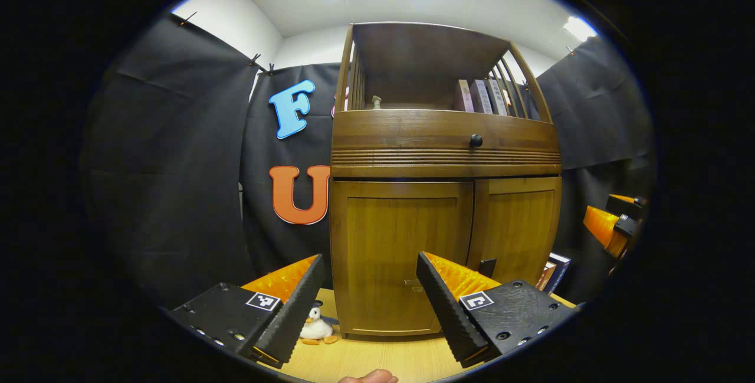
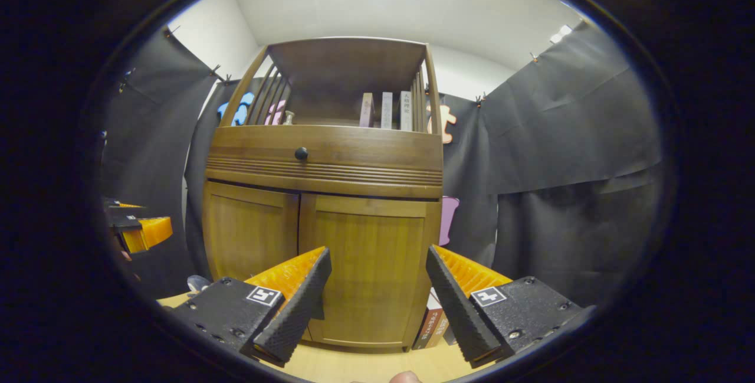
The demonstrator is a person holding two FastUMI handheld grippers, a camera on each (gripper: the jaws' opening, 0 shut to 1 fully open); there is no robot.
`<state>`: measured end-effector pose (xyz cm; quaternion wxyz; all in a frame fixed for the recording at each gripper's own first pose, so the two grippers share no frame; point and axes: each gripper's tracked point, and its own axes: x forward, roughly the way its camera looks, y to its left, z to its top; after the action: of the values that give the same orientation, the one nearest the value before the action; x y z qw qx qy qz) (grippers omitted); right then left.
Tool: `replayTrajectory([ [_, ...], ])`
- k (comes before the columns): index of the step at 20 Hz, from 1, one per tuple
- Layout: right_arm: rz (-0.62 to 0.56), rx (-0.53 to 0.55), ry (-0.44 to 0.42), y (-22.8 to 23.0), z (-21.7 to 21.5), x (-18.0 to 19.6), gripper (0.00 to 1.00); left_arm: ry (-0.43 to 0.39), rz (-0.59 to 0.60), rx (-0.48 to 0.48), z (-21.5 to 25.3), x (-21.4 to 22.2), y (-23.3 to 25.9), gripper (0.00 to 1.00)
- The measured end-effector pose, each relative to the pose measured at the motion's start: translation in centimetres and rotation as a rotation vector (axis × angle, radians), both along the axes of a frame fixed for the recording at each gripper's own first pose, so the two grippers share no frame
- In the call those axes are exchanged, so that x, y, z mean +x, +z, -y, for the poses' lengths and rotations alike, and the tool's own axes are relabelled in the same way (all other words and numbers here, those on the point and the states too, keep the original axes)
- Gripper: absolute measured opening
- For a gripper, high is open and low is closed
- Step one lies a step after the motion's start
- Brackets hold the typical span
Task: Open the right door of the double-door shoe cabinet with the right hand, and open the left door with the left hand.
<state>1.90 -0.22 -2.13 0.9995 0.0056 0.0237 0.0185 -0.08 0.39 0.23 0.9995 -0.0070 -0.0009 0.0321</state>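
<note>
the shoe cabinet (image 1: 442, 194) stands on the table (image 1: 365, 359), its left door (image 1: 401, 253) and right door (image 2: 368, 265) both closed. the left hand-held gripper (image 1: 368, 300) and right hand-held gripper (image 2: 377, 297) hover before them, spread wide, holding nothing.

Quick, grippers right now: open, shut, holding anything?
Left gripper: open, holding nothing, facing the closed left door.
Right gripper: open, holding nothing, facing the closed right door.
</note>
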Motion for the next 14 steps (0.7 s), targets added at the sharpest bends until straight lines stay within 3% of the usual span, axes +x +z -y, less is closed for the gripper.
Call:
replayTrajectory([
  [5,-0.023,-0.004,0.052,-1.3,-2.5,1.6,1.0,0.026,-0.014,-0.021,-1.6,0.4,-0.3,0.95],
  [14,-0.183,0.066,0.139,-10.0,-8.0,7.2,1.0,0.07,-0.011,0.046,-3.8,0.0,-1.0,0.95],
])
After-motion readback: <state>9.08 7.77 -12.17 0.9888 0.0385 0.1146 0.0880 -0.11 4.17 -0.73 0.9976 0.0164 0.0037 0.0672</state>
